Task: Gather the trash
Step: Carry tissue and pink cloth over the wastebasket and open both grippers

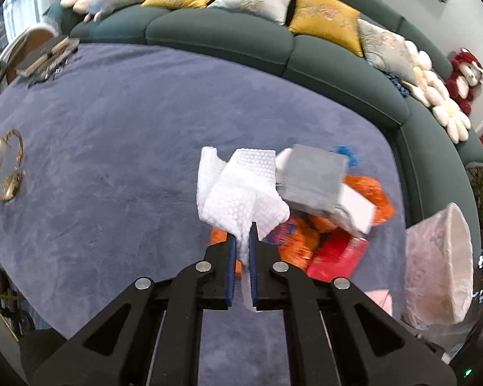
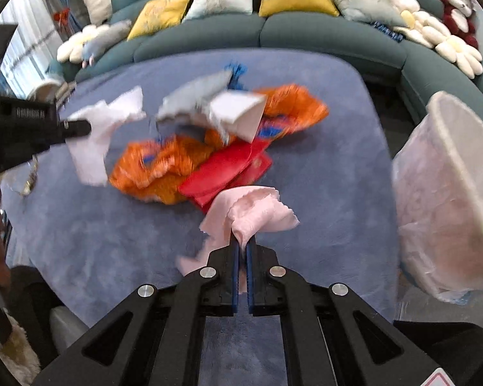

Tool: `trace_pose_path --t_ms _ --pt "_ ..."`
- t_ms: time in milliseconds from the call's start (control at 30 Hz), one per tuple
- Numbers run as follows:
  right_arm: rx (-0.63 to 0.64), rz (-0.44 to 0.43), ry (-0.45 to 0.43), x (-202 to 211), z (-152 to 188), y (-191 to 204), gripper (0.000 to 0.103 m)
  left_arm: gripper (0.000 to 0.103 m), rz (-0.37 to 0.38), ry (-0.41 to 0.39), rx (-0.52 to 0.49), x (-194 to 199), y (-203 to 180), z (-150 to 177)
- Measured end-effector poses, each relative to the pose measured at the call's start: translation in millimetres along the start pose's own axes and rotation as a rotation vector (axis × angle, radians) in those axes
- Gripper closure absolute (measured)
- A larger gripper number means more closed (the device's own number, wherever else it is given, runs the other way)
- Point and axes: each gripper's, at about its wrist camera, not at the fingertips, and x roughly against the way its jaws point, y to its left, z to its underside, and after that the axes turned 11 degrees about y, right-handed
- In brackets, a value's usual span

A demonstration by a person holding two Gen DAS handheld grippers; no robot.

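**Operator:** Left wrist view: my left gripper (image 1: pixel 243 234) is clamped tight on a white dimpled paper towel (image 1: pixel 238 189), which bunches up at twelve o'clock from the fingertips, clear of the blue carpet (image 1: pixel 112 148).

**Partner:** And what lies past it?

**Operator:** At two o'clock from the towel sits a grey and white box (image 1: pixel 322 186), tilted on orange wrappers (image 1: pixel 293 241), with a flat red packet (image 1: pixel 338 251) at four o'clock. The lined bin (image 1: pixel 441 263) stands at the far right edge, at three o'clock.

**Partner:** Your right side?

**Operator:** In the right wrist view my right gripper (image 2: pixel 242 241) is pinched shut on a crumpled pink tissue (image 2: pixel 257 215); the tissue spills out at twelve o'clock from the tips and trails down at eight o'clock. Just beyond it, at eleven o'clock, I see the red packet (image 2: pixel 228 167), the orange wrappers (image 2: pixel 157 167) and the box (image 2: pixel 215 109) in one heap; the picture is blurred there.

**Partner:** Do you see the other gripper from there?

**Operator:** Yes, at nine o'clock, the left gripper (image 2: pixel 80 128) reaches in from the left edge with the white towel (image 2: pixel 96 141) hanging from it. The bin (image 2: pixel 450 193) is at three o'clock, leaning, its white liner over the rim. The green sofa (image 2: pixel 306 35) curves round the carpet (image 2: pixel 96 241) at twelve o'clock.
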Motion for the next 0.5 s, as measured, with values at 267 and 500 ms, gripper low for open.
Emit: trace_pose_path --t_ms 267,500 --pt "-0.079 -0.004 -0.153 67 -11 -38 0.099 0.096 0.042 -0.046 -0.141 38 -70 23" --pt "-0.18 0.035 -0.258 114 -10 -93 0.099 0.096 0.101 -0.038 -0.273 46 -147 42"
